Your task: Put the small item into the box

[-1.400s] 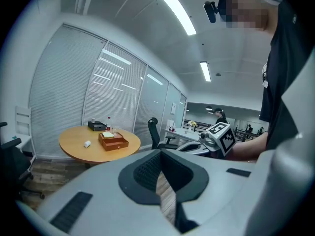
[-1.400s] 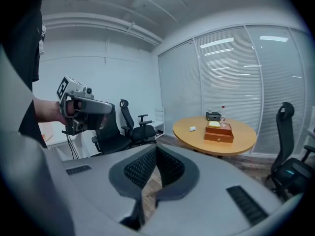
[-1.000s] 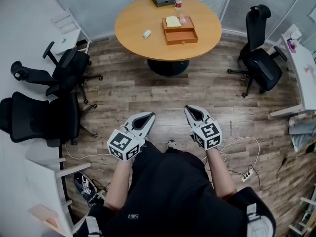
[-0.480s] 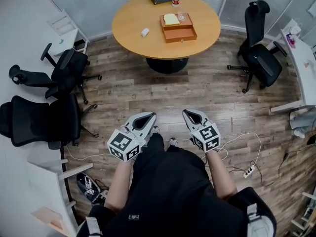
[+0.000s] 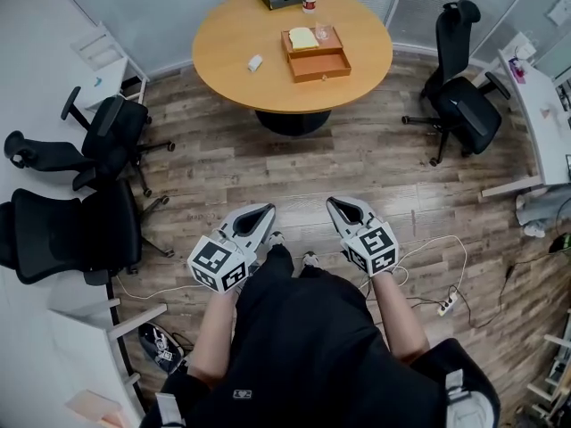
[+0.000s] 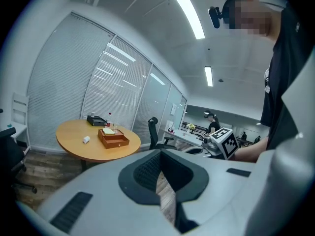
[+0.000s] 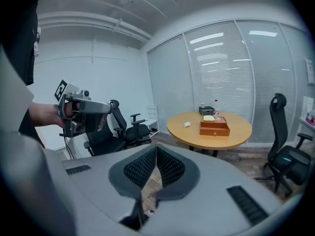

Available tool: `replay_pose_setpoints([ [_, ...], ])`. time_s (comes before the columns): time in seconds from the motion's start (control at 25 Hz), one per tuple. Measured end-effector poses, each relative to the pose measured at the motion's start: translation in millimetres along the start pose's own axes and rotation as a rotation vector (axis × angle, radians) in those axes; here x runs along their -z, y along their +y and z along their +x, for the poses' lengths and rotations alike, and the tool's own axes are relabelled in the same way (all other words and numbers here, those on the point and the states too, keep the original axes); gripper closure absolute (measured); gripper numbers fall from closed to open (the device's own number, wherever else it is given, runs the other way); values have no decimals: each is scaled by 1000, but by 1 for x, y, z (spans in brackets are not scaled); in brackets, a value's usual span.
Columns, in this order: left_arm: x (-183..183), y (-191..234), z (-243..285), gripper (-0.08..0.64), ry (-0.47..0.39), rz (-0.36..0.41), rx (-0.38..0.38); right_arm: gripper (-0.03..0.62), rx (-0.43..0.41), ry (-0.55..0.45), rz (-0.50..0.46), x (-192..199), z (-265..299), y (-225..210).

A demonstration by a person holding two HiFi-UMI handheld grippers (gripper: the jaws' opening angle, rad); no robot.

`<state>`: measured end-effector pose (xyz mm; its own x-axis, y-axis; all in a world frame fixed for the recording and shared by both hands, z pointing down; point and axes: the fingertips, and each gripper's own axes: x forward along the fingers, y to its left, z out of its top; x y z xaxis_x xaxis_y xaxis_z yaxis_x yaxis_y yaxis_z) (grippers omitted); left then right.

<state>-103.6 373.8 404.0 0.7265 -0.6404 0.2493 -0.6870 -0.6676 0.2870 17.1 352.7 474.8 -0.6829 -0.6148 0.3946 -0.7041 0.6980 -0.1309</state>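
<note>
On round wooden table (image 5: pixel 234 30), small white item (image 5: pixel 255 62) looks light, rigid; pinch its sides. Left gripper (image 5: pixel 262 212), right gripper (image 5: pixel 337 207) closed, empty.

readable text: none | labels, brands: none | numbers, signs: none legible

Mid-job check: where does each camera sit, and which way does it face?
Head view: on the person's head, facing steeply down at floor and round table; forearms, left tongs, right tongs show.
Left gripper view: on the left tongs, along its shut jaws toward the table; right tongs, torso show.
Right gripper view: on the right tongs, toward the table; left tongs show.
Shared: box and small item.
</note>
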Motion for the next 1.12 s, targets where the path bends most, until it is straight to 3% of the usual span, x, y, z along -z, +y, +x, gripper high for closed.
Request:
replay_pose_setpoints([
  [0.48, 10, 66, -2, 554, 47, -33, 30, 588, 60, 65, -35, 1, 44, 0],
  [1.12, 3, 123, 17, 554, 80, -16, 157, 586, 132, 71, -32, -13, 100, 5],
])
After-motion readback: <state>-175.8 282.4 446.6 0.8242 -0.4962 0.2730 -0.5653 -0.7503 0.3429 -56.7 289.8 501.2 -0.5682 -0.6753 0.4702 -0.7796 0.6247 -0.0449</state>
